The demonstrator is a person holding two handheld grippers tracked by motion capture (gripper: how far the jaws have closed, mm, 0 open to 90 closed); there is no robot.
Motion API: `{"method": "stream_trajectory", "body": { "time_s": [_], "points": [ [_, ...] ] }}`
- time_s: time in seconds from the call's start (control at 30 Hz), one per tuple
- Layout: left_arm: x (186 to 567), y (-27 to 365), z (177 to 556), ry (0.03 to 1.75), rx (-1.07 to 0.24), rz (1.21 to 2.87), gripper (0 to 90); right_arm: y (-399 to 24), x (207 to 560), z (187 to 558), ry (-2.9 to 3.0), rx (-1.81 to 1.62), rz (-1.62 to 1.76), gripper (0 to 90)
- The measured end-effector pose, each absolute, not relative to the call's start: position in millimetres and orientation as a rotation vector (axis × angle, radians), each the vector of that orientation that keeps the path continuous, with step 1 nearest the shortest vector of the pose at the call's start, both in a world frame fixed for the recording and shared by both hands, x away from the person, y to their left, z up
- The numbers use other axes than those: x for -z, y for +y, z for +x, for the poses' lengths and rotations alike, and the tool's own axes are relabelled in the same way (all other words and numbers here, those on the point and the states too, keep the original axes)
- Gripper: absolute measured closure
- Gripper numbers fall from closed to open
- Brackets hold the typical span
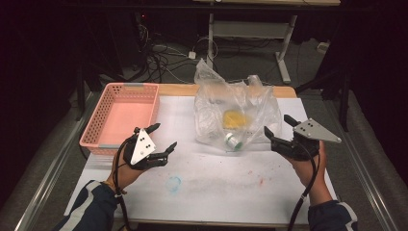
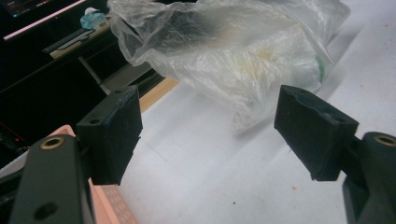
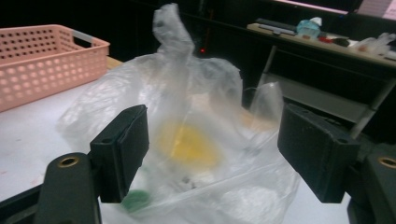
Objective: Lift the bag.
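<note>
- At the left edge of the worktop, a pink basket is seen, standing just beyond the left claw.
- The left claw is held low over the worktop by the left hand, whose forearm in a dark, white-striped sleeve comes in from the bottom left; the wrist is bent so that the claw is pointed forward and to the right, toward the bag.
- The jaws of the left claw are spread wide, and nothing is gripped between them; in the left gripper view only bare white worktop is framed between the two black pads.
- The clear plastic bag is found at the middle of the worktop, toward its far side, near both claws but apart from each; a yellow item and a green-and-white round item are made out through the film, though what they are cannot be told.
- From the left claw, the bag lies ahead and to the right; in the left gripper view it is seen beyond the pads, not touched by them.
- The right claw is held by the right hand, raised from the bottom right, and is pointed left toward the bag's right side.
- Its jaws are also opened wide and nothing is clamped; in the right gripper view the bag is seen close in front, framed by the pads, but not pressed by them.
</note>
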State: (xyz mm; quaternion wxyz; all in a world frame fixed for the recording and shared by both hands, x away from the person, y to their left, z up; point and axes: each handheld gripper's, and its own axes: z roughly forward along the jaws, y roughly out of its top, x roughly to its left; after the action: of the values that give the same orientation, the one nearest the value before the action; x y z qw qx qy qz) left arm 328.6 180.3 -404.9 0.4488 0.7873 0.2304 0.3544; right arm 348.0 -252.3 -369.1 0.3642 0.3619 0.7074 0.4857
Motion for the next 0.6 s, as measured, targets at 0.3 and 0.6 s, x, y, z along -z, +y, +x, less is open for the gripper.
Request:
{"method": "stream_trajectory", "body": {
  "time_s": [0.3,0.6],
  "points": [
    [415,187,320,0.570,-0.880,1.975,22.6,-252,377,329,1.843,-1.242,0.913,20.2],
    [425,194,313,0.561,-0.875,1.991,22.6,-251,389,316,1.870,-1.265,0.863,18.2]
  ]
}}
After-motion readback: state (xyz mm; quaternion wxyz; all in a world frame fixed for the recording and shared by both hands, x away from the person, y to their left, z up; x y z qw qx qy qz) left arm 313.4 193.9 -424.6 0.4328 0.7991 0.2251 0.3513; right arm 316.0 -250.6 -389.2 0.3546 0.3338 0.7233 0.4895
